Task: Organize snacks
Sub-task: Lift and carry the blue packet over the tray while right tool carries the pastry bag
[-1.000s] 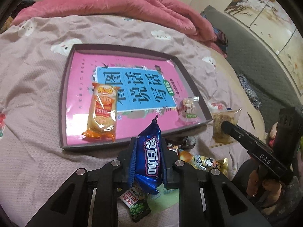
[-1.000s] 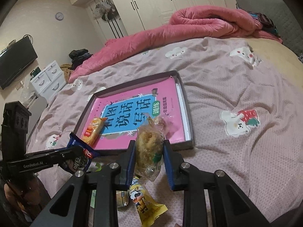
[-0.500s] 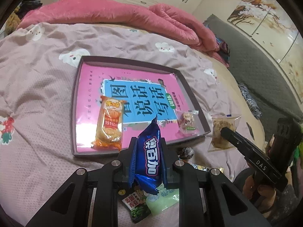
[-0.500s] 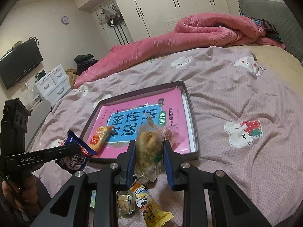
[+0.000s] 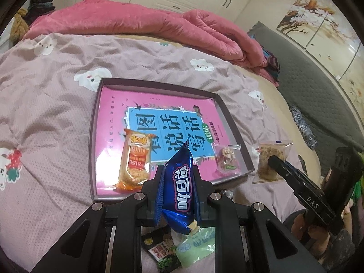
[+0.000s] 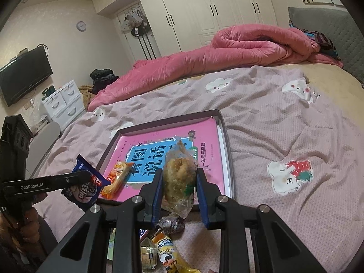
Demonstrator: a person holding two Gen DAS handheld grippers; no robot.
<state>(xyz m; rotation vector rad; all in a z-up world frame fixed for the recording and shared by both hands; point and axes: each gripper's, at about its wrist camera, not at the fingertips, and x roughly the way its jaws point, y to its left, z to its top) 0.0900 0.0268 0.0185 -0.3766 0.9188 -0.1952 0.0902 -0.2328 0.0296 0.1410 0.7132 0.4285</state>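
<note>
Both grippers are loaded and hovering just short of the tray's near edge. The left gripper (image 5: 178, 195) is clamped on a blue snack packet (image 5: 180, 188), held upright in the lower centre of the left view. The right gripper (image 6: 179, 193) is clamped on a clear bag with a brownish floss cake (image 6: 179, 177), lower centre of the right view.

Change over the last second: compared with a second ago both views have tilted up a bit, showing more wardrobe and pink quilt (image 5: 141, 22) at the top and the tray (image 5: 229, 122) sitting lower in the frame. Grips are unchanged and neither hand has travelled much. Judgement: transport phase, both snacks lifted off the pile and about to go over the rim, neither placed yet.

Already in the tray: an orange packet (image 5: 136, 161) at lower left of the tray and a small clear-wrapped candy (image 5: 227, 159) near its lower right corner, both lying on the pink book cover.

View differences: the left view shows the candy clearly, plus a green pea packet (image 5: 163, 250) and a pale green wrapper on the bed below the jaws. In the right view the held bag hides the candy, but it shows other leftovers at the bottom: a yellow cow-print packet (image 6: 168, 254), a dark foil candy, and a small round item. It also shows the TV and white drawers at far left. Several snacks remain outside the tray.
</note>
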